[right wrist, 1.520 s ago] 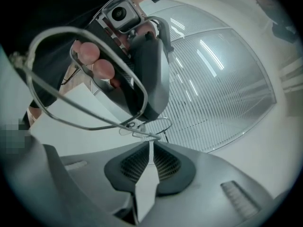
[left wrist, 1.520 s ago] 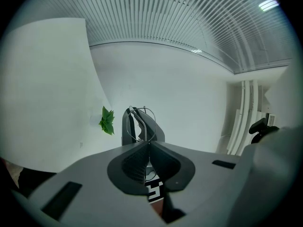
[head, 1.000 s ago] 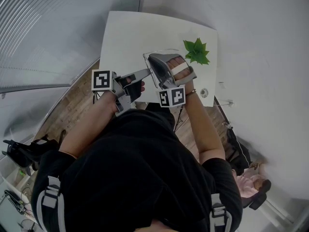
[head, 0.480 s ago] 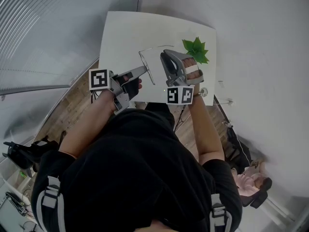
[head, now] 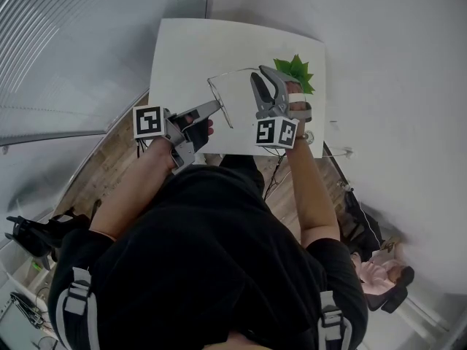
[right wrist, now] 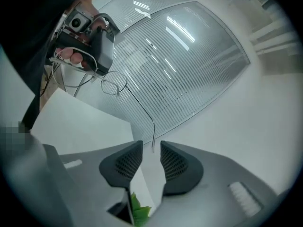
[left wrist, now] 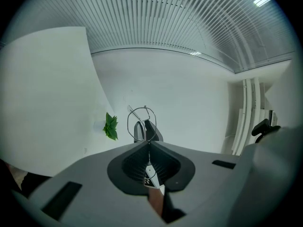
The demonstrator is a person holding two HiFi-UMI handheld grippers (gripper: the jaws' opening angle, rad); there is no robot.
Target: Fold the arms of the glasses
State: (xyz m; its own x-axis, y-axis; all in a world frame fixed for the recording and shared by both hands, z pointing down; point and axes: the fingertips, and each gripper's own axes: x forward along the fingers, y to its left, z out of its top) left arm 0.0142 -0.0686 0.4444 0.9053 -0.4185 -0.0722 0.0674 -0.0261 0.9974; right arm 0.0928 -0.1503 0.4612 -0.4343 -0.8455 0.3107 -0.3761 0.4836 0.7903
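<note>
The grey right claw (right wrist: 151,150) has just opened wide, with the arm (right wrist: 142,112) of the thin wire glasses (head: 220,103) loose inside. The grey left claw (left wrist: 149,144) pinches them tight. Folding looks unfinished.

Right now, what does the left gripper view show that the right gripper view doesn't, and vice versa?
Only the left gripper view: the left gripper with jaws shut on the glasses, and the right gripper beyond the lens ring. Only the right gripper view: the right gripper's jaws apart, having just been opening, the arm tip free at their mouth, plus fingers on the left gripper. Both: the glasses and the green leaf.
</note>
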